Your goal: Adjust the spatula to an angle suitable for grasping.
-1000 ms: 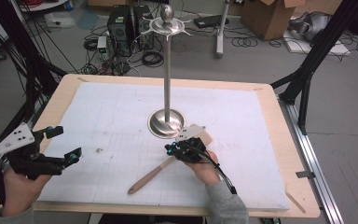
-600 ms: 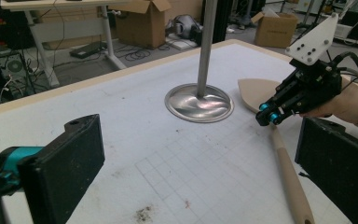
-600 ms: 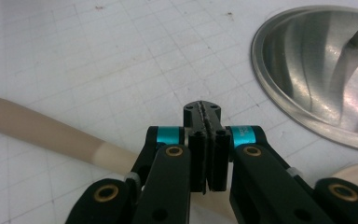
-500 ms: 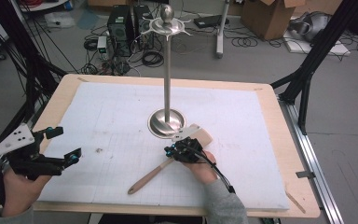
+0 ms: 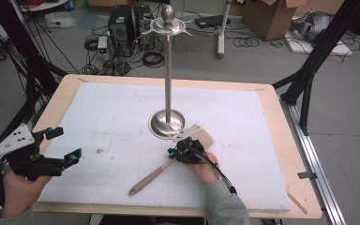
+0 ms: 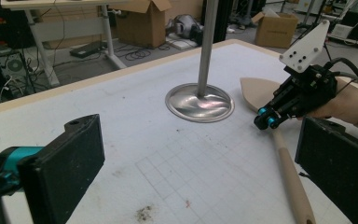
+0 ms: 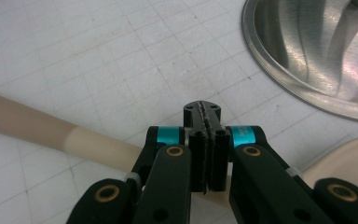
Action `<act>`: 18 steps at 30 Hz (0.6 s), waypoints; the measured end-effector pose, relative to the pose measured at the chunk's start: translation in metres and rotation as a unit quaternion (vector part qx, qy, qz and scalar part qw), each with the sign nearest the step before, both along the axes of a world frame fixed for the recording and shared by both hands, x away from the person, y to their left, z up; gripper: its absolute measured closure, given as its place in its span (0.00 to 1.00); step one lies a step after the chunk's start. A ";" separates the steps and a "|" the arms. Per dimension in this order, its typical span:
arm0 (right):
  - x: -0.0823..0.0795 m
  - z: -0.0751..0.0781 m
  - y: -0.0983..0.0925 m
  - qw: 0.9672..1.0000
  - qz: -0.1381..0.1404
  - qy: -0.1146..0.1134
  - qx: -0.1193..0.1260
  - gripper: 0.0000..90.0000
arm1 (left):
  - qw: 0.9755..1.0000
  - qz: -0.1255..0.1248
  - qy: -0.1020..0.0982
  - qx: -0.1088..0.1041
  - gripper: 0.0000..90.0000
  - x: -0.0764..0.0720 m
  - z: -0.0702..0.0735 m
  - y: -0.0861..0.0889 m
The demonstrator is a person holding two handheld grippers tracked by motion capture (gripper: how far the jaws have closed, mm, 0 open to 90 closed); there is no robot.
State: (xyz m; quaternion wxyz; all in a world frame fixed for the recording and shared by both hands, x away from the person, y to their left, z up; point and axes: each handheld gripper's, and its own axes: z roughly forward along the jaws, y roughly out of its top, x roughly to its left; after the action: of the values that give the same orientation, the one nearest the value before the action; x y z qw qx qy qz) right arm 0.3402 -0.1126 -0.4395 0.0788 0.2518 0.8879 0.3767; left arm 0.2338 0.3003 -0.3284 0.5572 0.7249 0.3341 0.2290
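Our right gripper [image 5: 176, 153] has its two black jaws pressed flat together with nothing between them, and it hovers directly over the wooden spatula [image 5: 168, 165], close above the neck where handle meets blade; whether it touches the wood we cannot tell. From that gripper, the spatula's handle runs back toward our side of the table and off to the left, while its broad blade [image 6: 256, 91] lies just beyond the jaws, half hidden under the gripper body. In the right gripper view the closed jaw tips [image 7: 202, 114] sit over the gridded sheet with the pale handle [image 7: 51, 133] passing beneath them. Just ahead of the gripper stands the metal stand [image 5: 168, 70], its round, shiny base [image 5: 161, 124] almost touching the spatula blade; that base and its tall pole are what crowd the space in front of the tool. Well off to its left, our left gripper [image 5: 63, 147] is held above the sheet with its jaws standing wide apart and empty; between them, in the left gripper view, we see the stand and the right gripper [image 6: 270, 119]. Everything rests on a white gridded mat [image 5: 112, 122] with a small dark smudge, laid on a wooden tabletop [image 5: 304, 187]. Beyond the table we see a grey floor with cables, a computer tower [image 5: 122, 23] and cardboard boxes [image 5: 267, 16].
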 end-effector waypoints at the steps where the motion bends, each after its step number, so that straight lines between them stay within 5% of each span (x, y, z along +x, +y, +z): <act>1: 0.000 0.000 -0.001 1.000 -0.001 0.002 0.002 1.00 | 1.000 0.000 0.001 0.000 0.02 0.000 0.000 0.000; 18: -0.001 0.001 -0.009 1.000 -0.022 0.006 -0.009 1.00 | 1.000 -0.002 0.004 0.000 0.02 0.001 -0.001 -0.002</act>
State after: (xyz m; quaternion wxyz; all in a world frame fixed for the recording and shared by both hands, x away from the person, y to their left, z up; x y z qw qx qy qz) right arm 0.3396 -0.1211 -0.4390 0.0841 0.2726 0.8861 0.3652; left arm 0.2352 0.2984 -0.3293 0.5562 0.7268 0.3347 0.2245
